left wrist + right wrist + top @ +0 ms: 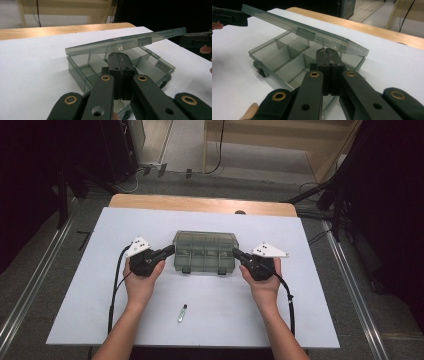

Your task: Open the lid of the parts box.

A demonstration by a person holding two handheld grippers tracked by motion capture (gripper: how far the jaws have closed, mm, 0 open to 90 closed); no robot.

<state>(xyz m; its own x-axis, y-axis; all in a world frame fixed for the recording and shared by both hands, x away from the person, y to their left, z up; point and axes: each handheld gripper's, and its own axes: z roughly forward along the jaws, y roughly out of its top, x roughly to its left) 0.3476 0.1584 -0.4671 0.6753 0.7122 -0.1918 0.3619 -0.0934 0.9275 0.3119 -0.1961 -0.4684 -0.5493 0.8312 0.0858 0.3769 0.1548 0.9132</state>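
Observation:
A clear smoky plastic compartment box (205, 251) sits mid-table on the white sheet. Its lid (125, 42) is lifted a little off the base, and the dividers (287, 58) show underneath. My left gripper (171, 249) is shut, its tips (119, 56) at the box's left end just beneath the raised lid edge. My right gripper (235, 252) is shut too, its tips (327, 52) under the lid (304, 31) at the right end. Nothing is pinched between either pair of jaws. Each gripper view shows the other gripper at the far end of the lid, the right gripper (195, 40) and the left gripper (229, 18).
A small green tube (182, 312) lies on the white sheet (100, 285) near the front, between the person's forearms. A wooden table edge (200, 202) runs behind the sheet. Cables trail from both grippers along the forearms.

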